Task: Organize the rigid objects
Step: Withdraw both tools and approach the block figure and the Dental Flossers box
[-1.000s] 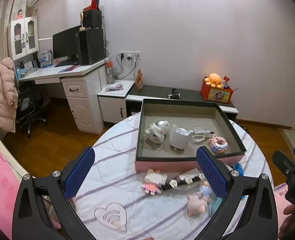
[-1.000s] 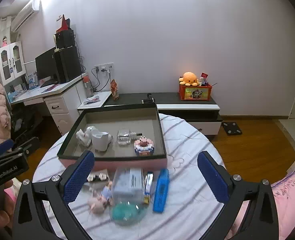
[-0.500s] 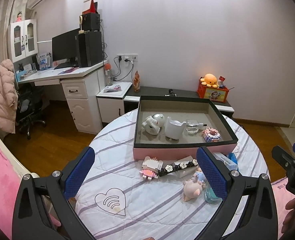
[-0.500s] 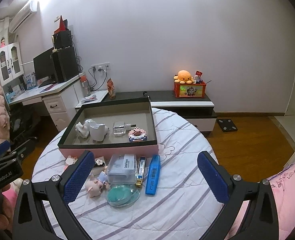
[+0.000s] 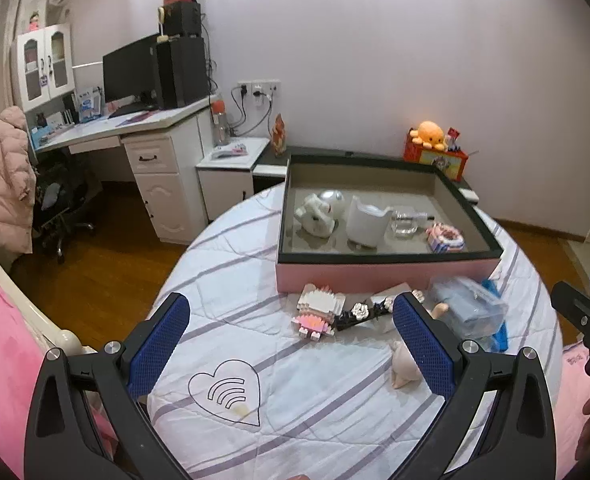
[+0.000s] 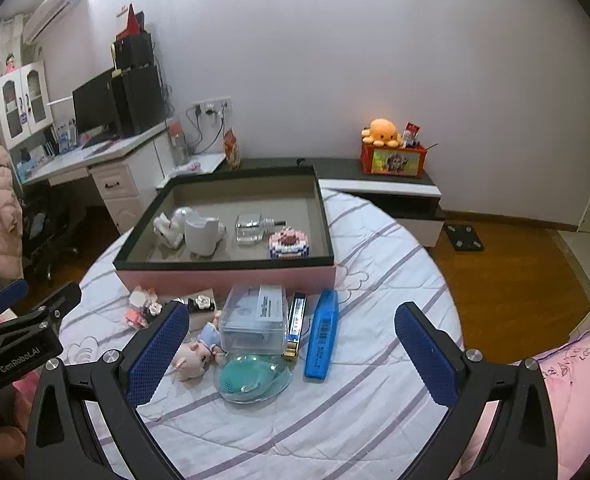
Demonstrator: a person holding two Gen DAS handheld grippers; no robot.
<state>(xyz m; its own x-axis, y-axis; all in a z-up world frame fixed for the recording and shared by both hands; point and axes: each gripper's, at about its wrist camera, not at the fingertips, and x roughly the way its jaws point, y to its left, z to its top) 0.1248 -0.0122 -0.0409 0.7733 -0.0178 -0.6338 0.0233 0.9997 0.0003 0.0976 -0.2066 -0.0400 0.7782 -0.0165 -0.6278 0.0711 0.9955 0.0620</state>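
A pink box with a dark rim [image 5: 383,276] [image 6: 227,276] stands on the round table and holds a white robot toy [image 5: 317,214], a white cup [image 5: 365,222], a glass bottle [image 6: 251,228] and a brick cake [image 6: 289,244]. In front of it lie a pink brick figure [image 5: 319,312], a black flower strip [image 5: 359,312], a pig doll [image 6: 193,356], a clear plastic case [image 6: 255,318], a teal dish [image 6: 251,376], a harmonica [image 6: 296,326] and a blue case [image 6: 322,334]. My left gripper [image 5: 291,348] and right gripper [image 6: 295,356] are both open and empty above the table's near side.
The table has a white striped cloth with a heart print [image 5: 225,394]. A desk with a monitor [image 5: 131,68], an office chair [image 5: 59,208] and a pink coat [image 5: 7,176] stand at the left. A low cabinet with an orange plush [image 6: 383,132] is behind. Pink bedding [image 6: 567,392] lies near right.
Both grippers pulled back and up from the table, then came slightly closer again. Both stay open. No object on the table has moved.
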